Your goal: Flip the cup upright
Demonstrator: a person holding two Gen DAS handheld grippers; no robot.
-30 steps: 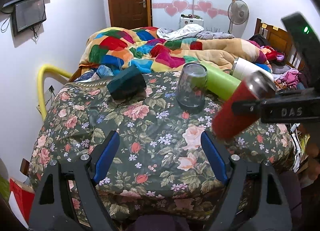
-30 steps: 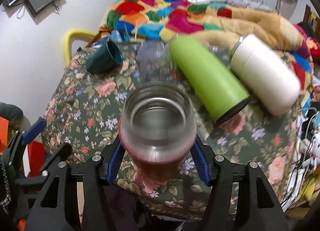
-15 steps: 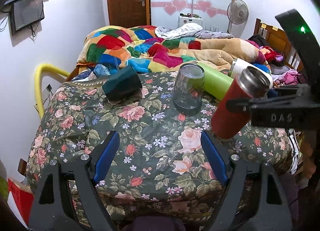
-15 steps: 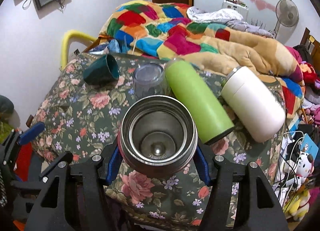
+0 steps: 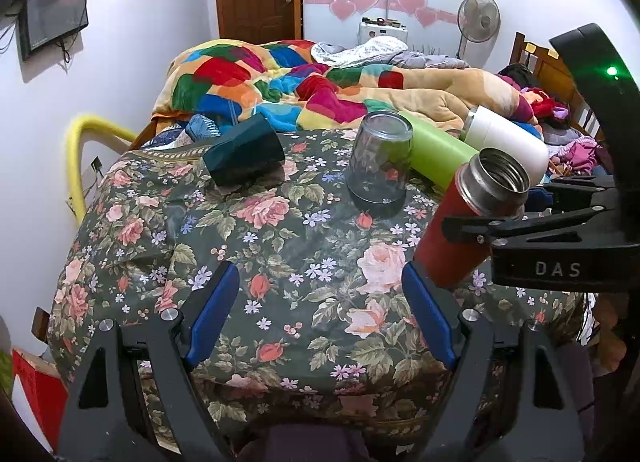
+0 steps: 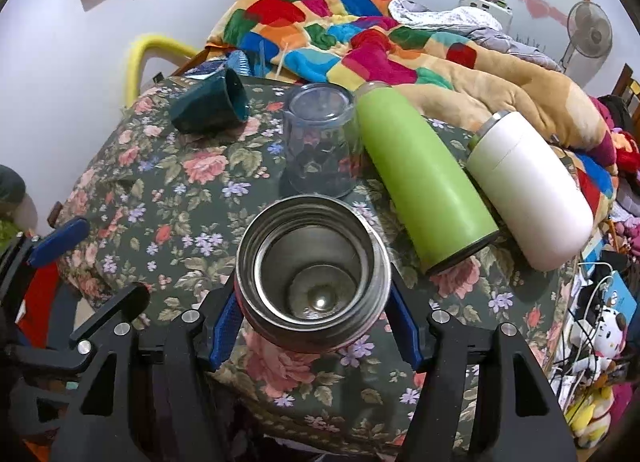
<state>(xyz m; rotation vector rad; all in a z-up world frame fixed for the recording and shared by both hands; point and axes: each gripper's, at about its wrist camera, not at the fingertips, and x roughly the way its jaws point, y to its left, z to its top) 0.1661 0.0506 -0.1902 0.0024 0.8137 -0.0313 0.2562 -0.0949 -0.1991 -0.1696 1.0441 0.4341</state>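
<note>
My right gripper (image 6: pixel 314 318) is shut on a red flask with a steel mouth (image 6: pixel 312 270), held nearly upright, mouth up, over the right front of the floral table. It also shows in the left wrist view (image 5: pixel 468 218), tilted slightly, its base at the cloth. My left gripper (image 5: pixel 320 314) is open and empty above the table's front edge. A clear glass (image 5: pixel 378 160) (image 6: pixel 320 138) stands upside down mid-table. A dark teal cup (image 5: pixel 244 150) (image 6: pixel 210 104) lies on its side at the back left.
A green flask (image 6: pixel 420 178) and a white flask (image 6: pixel 528 190) lie on their sides at the right. The floral tablecloth (image 5: pixel 280 246) drops off at the front and sides. A bed with a colourful quilt (image 5: pixel 304 78) is behind; a yellow rail (image 5: pixel 80 150) at left.
My right gripper has turned the red flask from steeply tilted to nearly upright and lowered it toward the cloth. The left gripper has stayed open and pulled back slightly.
</note>
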